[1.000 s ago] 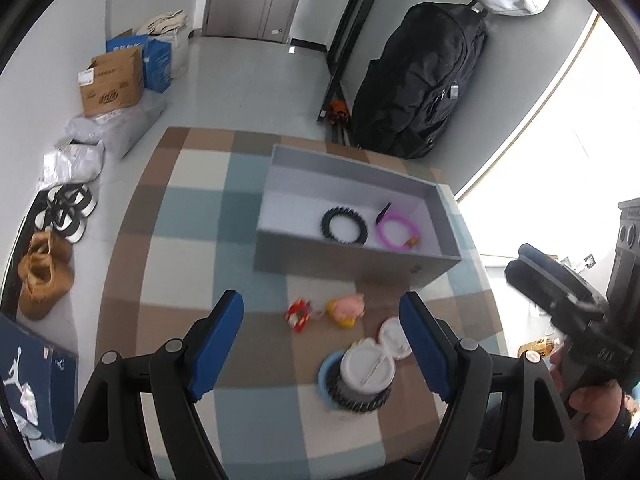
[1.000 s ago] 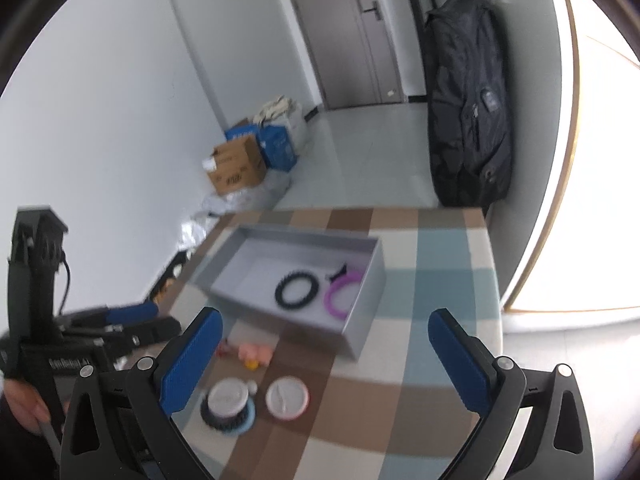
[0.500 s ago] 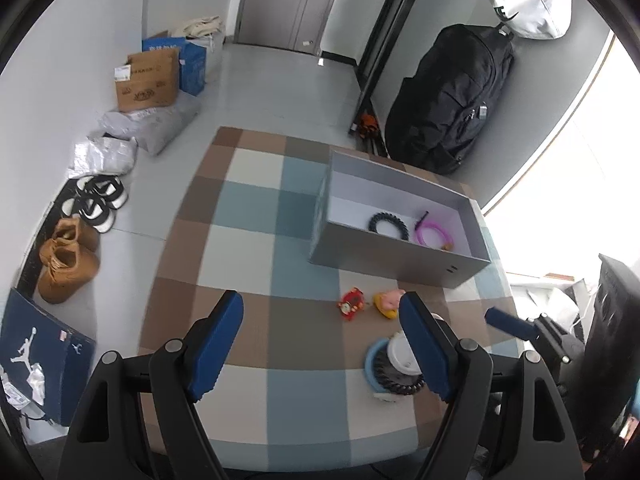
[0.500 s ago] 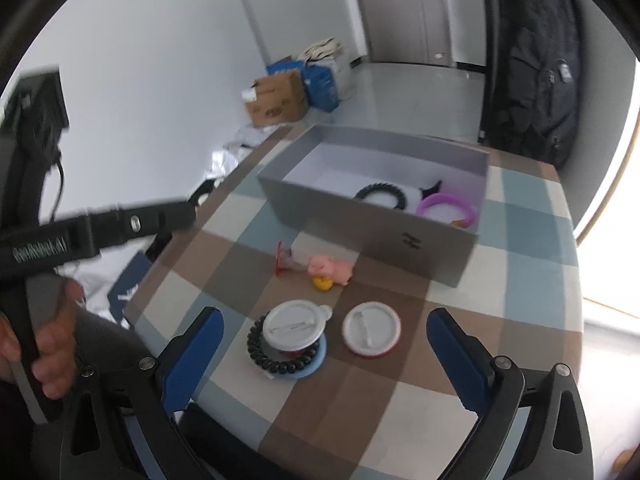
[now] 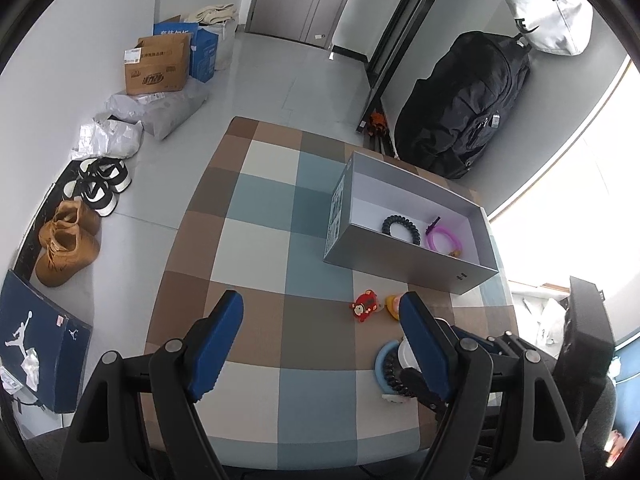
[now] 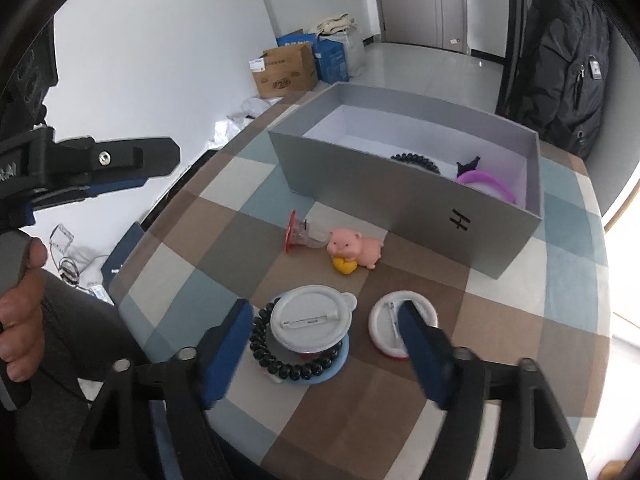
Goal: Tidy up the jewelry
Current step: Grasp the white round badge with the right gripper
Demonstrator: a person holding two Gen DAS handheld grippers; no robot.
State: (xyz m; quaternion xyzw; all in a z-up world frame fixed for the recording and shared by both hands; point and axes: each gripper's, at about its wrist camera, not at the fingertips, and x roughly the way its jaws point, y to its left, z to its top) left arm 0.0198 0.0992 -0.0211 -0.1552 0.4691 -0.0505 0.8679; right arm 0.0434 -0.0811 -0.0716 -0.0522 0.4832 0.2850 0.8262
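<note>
A grey box (image 6: 420,196) stands on the checked table and holds a black bead bracelet (image 5: 401,229) and a purple bracelet (image 5: 443,239). In front of it lie a red charm (image 6: 298,232), a pink pig figure (image 6: 356,246), a white pin badge (image 6: 310,322) lying on a black bead bracelet (image 6: 288,364) and blue disc, and a second white badge (image 6: 386,330). My right gripper (image 6: 324,344) is open low over the badges. My left gripper (image 5: 320,338) is open above the table's near edge, empty.
The checked tablecloth (image 5: 256,240) covers a small table. On the floor are shoes (image 5: 68,244), cardboard boxes (image 5: 156,66) and a black backpack (image 5: 468,104). The left gripper shows at the left of the right wrist view (image 6: 100,164).
The right gripper has come down and closer to the badges and bead bracelet. The left gripper has pulled back and up, away from the box.
</note>
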